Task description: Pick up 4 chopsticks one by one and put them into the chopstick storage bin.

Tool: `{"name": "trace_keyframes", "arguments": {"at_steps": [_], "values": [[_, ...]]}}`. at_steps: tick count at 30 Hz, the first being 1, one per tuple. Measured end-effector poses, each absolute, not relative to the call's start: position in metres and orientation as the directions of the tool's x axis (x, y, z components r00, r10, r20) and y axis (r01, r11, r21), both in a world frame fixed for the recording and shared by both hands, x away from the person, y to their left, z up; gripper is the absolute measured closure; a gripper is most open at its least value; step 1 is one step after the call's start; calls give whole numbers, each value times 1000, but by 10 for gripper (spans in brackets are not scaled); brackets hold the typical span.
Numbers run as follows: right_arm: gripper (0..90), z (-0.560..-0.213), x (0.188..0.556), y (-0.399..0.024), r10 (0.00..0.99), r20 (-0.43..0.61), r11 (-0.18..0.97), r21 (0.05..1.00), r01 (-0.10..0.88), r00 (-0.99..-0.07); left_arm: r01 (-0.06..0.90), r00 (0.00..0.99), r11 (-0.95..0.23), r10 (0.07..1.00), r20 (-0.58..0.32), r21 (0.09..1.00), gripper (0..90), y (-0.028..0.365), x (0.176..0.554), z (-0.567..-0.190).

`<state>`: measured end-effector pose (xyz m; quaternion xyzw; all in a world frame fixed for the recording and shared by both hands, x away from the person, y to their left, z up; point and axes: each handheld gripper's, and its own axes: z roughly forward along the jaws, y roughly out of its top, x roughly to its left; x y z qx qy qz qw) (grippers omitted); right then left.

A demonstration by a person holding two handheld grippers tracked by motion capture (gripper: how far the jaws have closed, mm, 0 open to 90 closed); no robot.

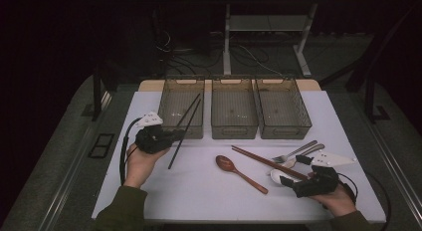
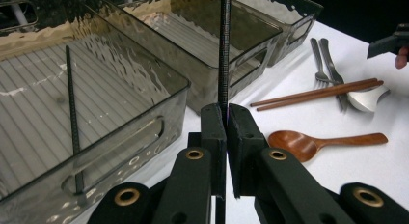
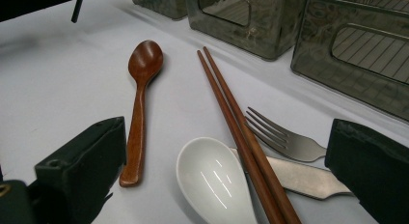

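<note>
Black and slender, a chopstick (image 1: 178,145) is clamped between the closed jaws of the left gripper (image 1: 175,135) at centre left of the high view, its upper end leaning over the near rim of the leftmost bin (image 1: 169,104) and its lower end hanging above the white counter (image 1: 199,191). In the left gripper view the same stick (image 2: 224,50) rises straight up from the pinched jaws through the middle of the frame. A second black chopstick (image 1: 190,107) already lies inside that smoky, clear plastic bin, slanting from its far right corner toward the near wall.

Two more bins of the same kind, a middle bin (image 1: 234,109) and a right bin (image 1: 282,109), stand side by side along the upper centre of the high view.

At lower right of the high view, the right gripper (image 1: 293,178) sits low over the counter in the person's hand, its jaws spread wide and holding nothing. The right gripper view shows what lies between and ahead of those open jaws: a white ceramic spoon (image 3: 212,180), a pair of brown wooden chopsticks (image 3: 236,122) crossing its edge, a metal fork (image 3: 284,139) just beyond them, and a wooden spoon (image 3: 140,103) to the left, apart from the rest.
</note>
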<state>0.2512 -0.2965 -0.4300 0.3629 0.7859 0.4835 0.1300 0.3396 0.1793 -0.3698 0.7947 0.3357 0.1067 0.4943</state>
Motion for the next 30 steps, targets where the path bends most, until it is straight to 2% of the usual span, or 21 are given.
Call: {"name": "trace_keyframes", "arguments": {"at_steps": [16, 30], "values": [[14, -430, 251, -298, 696, 154, 261, 856, 447, -701, 417, 735, -240, 656, -170, 877, 858, 177, 380, -331], [14, -430, 251, -298, 697, 159, 253, 858, 447, -699, 361, 694, -220, 713, -103, 906, 858, 182, 425, -298]]}}
